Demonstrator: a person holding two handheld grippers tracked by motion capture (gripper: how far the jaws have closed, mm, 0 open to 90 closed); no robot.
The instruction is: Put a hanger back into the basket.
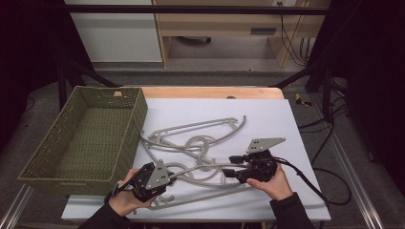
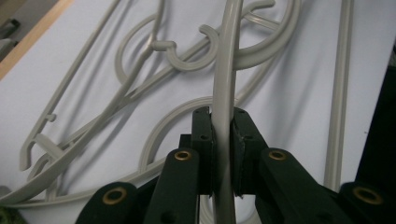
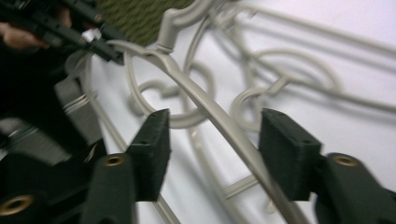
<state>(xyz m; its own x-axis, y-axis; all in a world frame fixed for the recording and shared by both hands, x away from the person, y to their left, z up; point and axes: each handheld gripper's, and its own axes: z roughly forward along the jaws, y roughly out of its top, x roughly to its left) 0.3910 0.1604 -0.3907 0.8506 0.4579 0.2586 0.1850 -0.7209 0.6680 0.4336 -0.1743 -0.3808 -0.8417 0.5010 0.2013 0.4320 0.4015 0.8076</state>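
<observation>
Several grey plastic hangers lie tangled on the white board (image 1: 267, 119). One hanger arm (image 1: 200, 169) spans between both grippers, lifted slightly above the pile. My left gripper (image 1: 171, 179) is shut on this arm; in the left gripper view the pads clamp the grey bar (image 2: 225, 79) on both sides at the left gripper (image 2: 223, 135). My right gripper (image 1: 229, 166) stands open around the other end. In the right gripper view the bar (image 3: 219, 119) runs through the gap of the right gripper (image 3: 215, 154) without touching either pad. The left gripper (image 3: 114, 53) shows farther off there.
A green woven basket (image 1: 138, 114), with nothing in it, stands at the board's left edge. More hangers (image 1: 196, 126) lie across the board's middle, their hooks interlocked. A bare wooden strip (image 1: 210, 91) runs along the far side. A cable (image 1: 305, 183) trails from the right gripper.
</observation>
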